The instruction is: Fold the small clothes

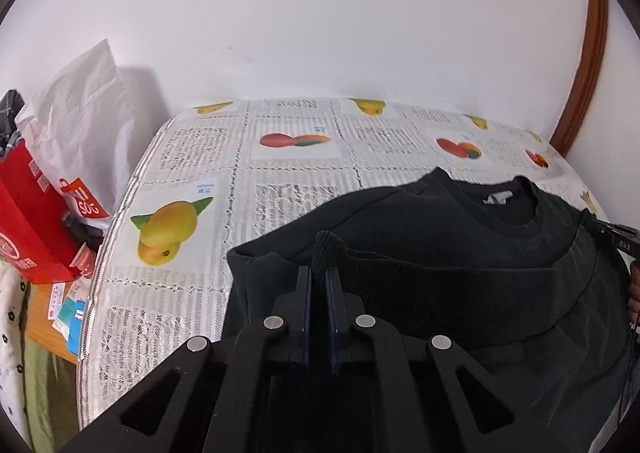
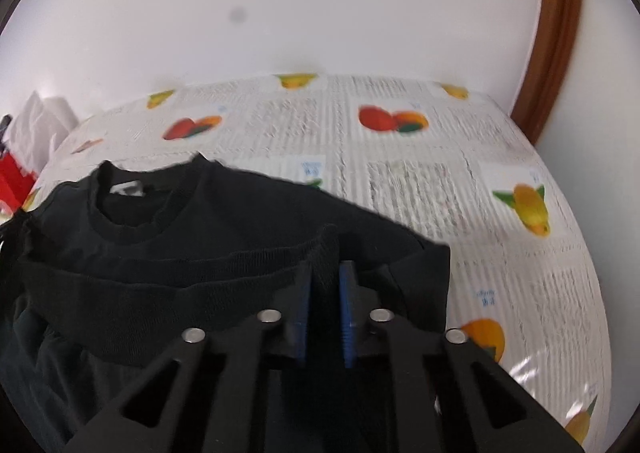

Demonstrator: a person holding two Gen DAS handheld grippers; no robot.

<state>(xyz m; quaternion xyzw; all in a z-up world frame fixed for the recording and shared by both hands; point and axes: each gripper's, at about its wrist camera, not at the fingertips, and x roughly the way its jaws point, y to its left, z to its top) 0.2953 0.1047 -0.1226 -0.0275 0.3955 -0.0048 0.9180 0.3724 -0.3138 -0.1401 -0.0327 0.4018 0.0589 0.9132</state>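
Observation:
A black sweatshirt [image 1: 460,293] lies on the table, its collar with a white label [image 1: 498,199] towards the wall. Its ribbed bottom hem [image 1: 440,277] is lifted and carried up over the body. My left gripper [image 1: 319,273] is shut on the left corner of that hem. My right gripper [image 2: 326,273] is shut on the hem's right corner [image 2: 324,249]. The sweatshirt [image 2: 220,221] fills the lower left of the right wrist view. The right gripper's tip also shows at the right edge of the left wrist view [image 1: 612,235].
The table wears a fruit-and-newsprint cloth [image 1: 280,157], also in the right wrist view [image 2: 420,181]. A white wall stands behind. A red bag [image 1: 28,213] and a white bag [image 1: 80,121] stand off the table's left edge. A brown door frame [image 2: 556,33] is at the right.

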